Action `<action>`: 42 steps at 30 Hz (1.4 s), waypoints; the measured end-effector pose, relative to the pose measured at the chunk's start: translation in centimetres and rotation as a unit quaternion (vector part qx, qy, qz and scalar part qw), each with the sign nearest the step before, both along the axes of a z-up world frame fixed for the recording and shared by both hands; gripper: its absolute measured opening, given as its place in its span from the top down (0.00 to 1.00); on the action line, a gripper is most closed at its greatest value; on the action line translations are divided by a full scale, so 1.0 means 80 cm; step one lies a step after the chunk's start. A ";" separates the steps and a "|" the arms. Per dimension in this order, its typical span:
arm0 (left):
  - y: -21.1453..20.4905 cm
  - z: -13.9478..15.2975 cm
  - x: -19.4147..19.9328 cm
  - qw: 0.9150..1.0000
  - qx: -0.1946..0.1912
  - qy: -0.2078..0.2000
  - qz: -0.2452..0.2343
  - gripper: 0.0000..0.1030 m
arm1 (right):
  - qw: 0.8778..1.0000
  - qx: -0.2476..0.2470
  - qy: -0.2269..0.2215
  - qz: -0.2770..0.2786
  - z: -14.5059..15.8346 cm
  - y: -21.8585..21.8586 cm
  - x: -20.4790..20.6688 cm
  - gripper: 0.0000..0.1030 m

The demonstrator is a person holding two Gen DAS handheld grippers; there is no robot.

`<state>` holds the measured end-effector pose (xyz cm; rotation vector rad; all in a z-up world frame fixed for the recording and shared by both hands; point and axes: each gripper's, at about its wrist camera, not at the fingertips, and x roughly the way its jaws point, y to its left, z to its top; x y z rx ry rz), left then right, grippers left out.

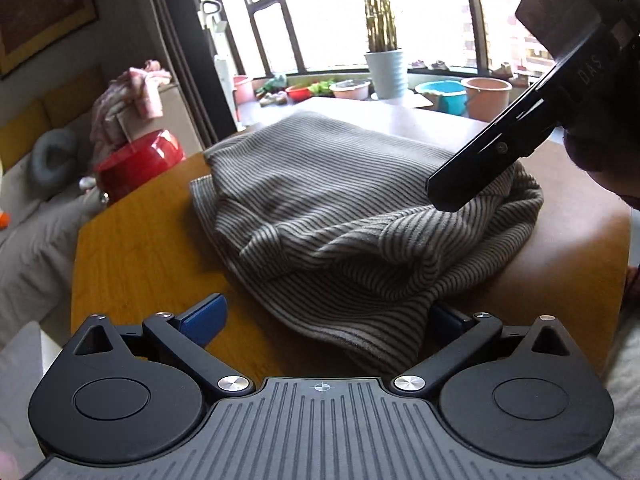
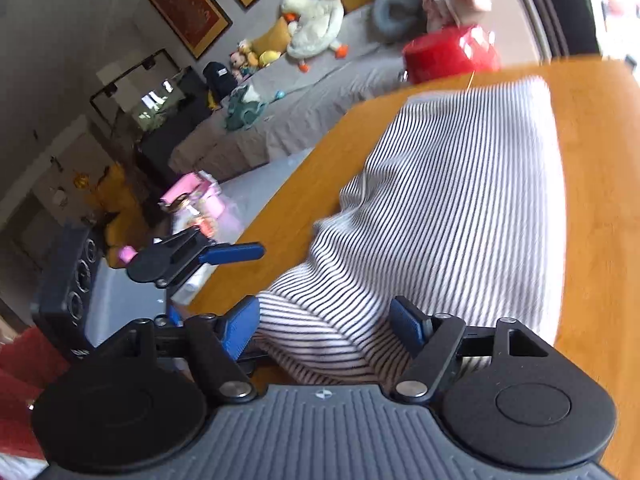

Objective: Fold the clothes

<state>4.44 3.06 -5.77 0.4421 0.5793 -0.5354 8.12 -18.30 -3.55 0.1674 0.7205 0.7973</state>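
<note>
The striped garment lies bunched on the wooden bench, its far part folded flat and its near part rumpled into a loose roll that hangs toward the bench's near edge. In the left wrist view the left tongs stand wide apart, the near hem of the cloth lying between the blue pads without being pinched. In the right wrist view the right tongs also stand apart, a thick fold of the striped garment filling the gap between them; the picture is blurred, so whether the pads press on it cannot be told. Beyond the bench's far corner sits a red tub. A potted plant stands by the window.
</note>
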 end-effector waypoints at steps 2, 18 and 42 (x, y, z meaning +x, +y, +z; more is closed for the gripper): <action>0.001 0.004 0.001 1.000 -0.004 0.000 -0.001 0.00 | 0.995 -0.054 -0.084 0.003 0.018 0.009 -0.020 0.24; 0.033 0.041 0.018 0.992 -0.120 0.026 0.040 0.00 | 0.975 -0.182 -0.123 0.019 -0.021 0.063 -0.025 0.58; -0.089 -0.018 0.036 0.975 0.033 -0.045 -0.217 0.36 | 0.979 -0.184 -0.081 0.029 0.017 -0.027 -0.024 0.51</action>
